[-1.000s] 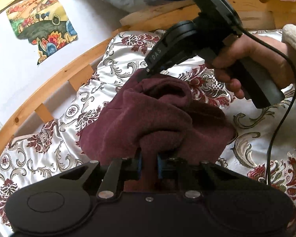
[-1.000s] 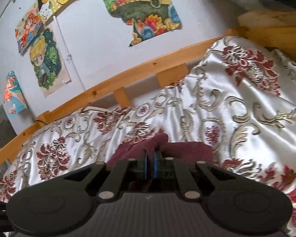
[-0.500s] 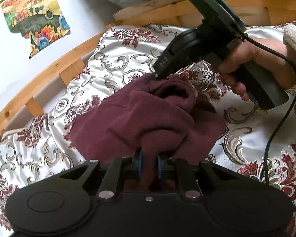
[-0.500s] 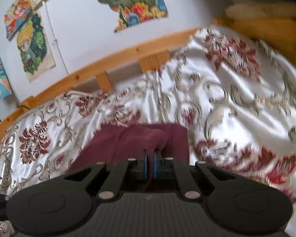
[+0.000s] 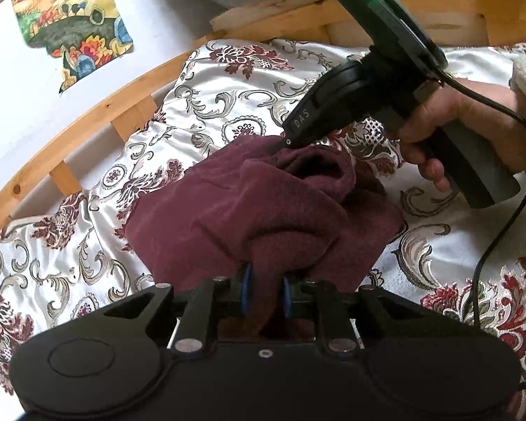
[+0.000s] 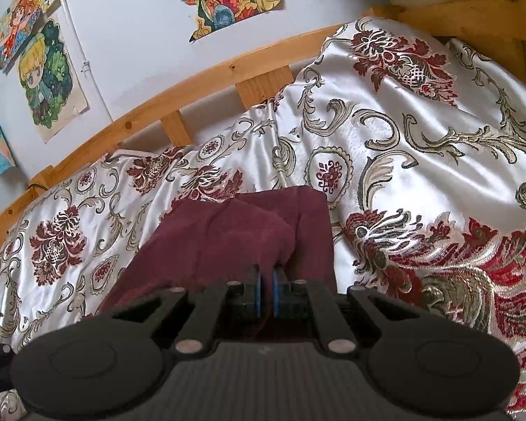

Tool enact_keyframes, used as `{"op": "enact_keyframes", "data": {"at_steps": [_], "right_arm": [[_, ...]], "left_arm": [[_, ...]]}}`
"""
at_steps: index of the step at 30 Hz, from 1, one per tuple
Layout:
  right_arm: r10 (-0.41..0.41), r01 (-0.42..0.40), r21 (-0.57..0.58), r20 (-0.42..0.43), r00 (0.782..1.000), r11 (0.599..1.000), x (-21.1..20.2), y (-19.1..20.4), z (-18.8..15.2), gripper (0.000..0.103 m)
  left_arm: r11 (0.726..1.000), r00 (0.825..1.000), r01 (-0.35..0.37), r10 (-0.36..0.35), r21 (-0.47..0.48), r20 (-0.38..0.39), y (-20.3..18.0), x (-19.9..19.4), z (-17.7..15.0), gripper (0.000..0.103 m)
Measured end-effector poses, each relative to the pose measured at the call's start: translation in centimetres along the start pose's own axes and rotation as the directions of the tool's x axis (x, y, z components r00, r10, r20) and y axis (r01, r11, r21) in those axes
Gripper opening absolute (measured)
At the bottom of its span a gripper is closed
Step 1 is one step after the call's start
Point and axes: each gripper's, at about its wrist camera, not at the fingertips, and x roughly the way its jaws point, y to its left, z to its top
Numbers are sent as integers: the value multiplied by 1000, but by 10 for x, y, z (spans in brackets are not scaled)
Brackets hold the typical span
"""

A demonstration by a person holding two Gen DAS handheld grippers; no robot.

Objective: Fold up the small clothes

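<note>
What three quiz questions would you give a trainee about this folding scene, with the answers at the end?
1. True or false: the maroon garment lies on a bare wooden floor.
2. Multiple choice: what is between the pads of the right gripper? A: nothing. B: a fold of the maroon garment. C: a white sock.
3. Short answer: counting the left gripper too, how many grippers are pinching the garment?

Key
1. False. It lies on the floral bedspread.
2. B.
3. Two. Each gripper has maroon cloth clamped between its blue pads, at different spots on the garment.
</note>
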Motion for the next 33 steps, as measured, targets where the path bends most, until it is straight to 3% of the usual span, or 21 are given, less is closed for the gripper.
{"op": "enact_keyframes", "data": {"at_steps": [19, 23, 25, 27, 29, 30, 31, 33], "right_arm": [[-6, 5, 11, 19, 1000, 1000, -4, 1, 1, 12], [4, -4, 39, 19, 1000, 999, 0, -4, 4, 22], [16, -18, 62, 21, 1000, 998, 2, -9, 6, 34], [25, -27, 82, 24, 999, 996, 4, -12, 7, 38], [27, -29, 96, 21, 999, 995, 8, -15, 7, 37], [29, -31, 101, 17, 999, 994, 10, -16, 7, 33], [29, -31, 105, 19, 999, 994, 12, -17, 7, 21], [26, -30, 98, 38, 999, 995, 12, -16, 7, 16]], "left_arm": [[1000, 999, -25, 25, 14, -41, -2, 0, 5, 20], [999, 999, -32, 33, 27, -39, -4, 0, 3, 20], [998, 999, -38, 40, 44, -36, -6, 0, 3, 20], [998, 999, -42, 43, 50, -30, -7, 0, 3, 20], [998, 999, -44, 45, 38, -23, -7, 1, 2, 20], [999, 999, -44, 44, 30, -17, -7, 0, 1, 20], [999, 999, -44, 44, 21, -9, -6, 0, 0, 20], [999, 999, -43, 43, 2, 6, -6, -1, -3, 20]]}}
